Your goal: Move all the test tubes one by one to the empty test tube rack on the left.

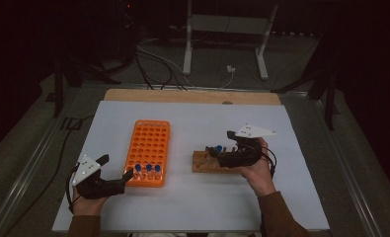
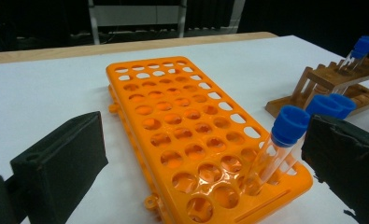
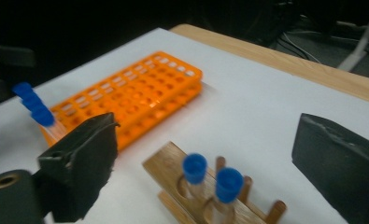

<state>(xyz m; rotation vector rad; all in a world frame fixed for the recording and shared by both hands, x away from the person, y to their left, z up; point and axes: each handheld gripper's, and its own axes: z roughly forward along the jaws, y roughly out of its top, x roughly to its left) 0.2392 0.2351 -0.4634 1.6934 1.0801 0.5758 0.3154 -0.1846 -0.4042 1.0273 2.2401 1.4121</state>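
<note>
An orange tube rack (image 1: 148,143) lies left of the middle of the white sheet, with three blue-capped tubes (image 1: 148,169) in its near row. My left gripper (image 1: 116,168) is open at that near end. In the left gripper view its jaws (image 2: 203,163) straddle the rack's corner (image 2: 173,116), and a clear tube with a blue cap (image 2: 289,125) stands just clear of the right jaw. A wooden rack (image 1: 210,163) holds blue-capped tubes (image 3: 195,168). My right gripper (image 3: 210,168) is open around them, its pads well apart from both tubes.
The white sheet (image 1: 232,118) covers a wooden board whose far edge (image 1: 182,95) shows. Beyond it, on the floor, stand a white metal frame (image 1: 187,44) and loose cables (image 1: 153,59). Bare sheet lies between the two racks and behind them.
</note>
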